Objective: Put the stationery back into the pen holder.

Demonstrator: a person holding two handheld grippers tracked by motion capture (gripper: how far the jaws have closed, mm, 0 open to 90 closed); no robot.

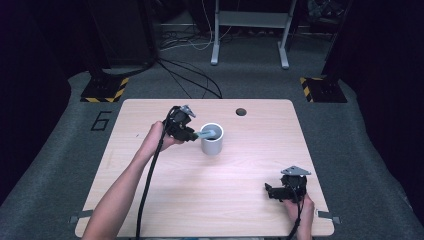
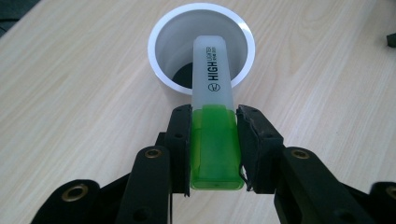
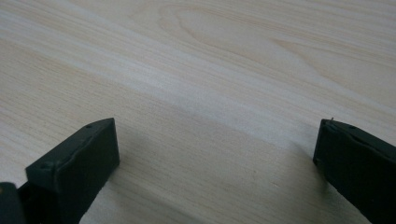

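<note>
Gripping highlighter, left tool, over cup

A green highlighter with a frosted translucent cap, printed "HIGH", tilts with its capped end over the mouth of a white round cup. The cup stands upright on the desk, near its far middle.

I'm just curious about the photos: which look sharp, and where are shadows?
Left gripper view: sharp, the print on the highlighter is readable. Right gripper view: soft shadow on the table between the open claw's jaws. High view: the surroundings are dark.
</note>
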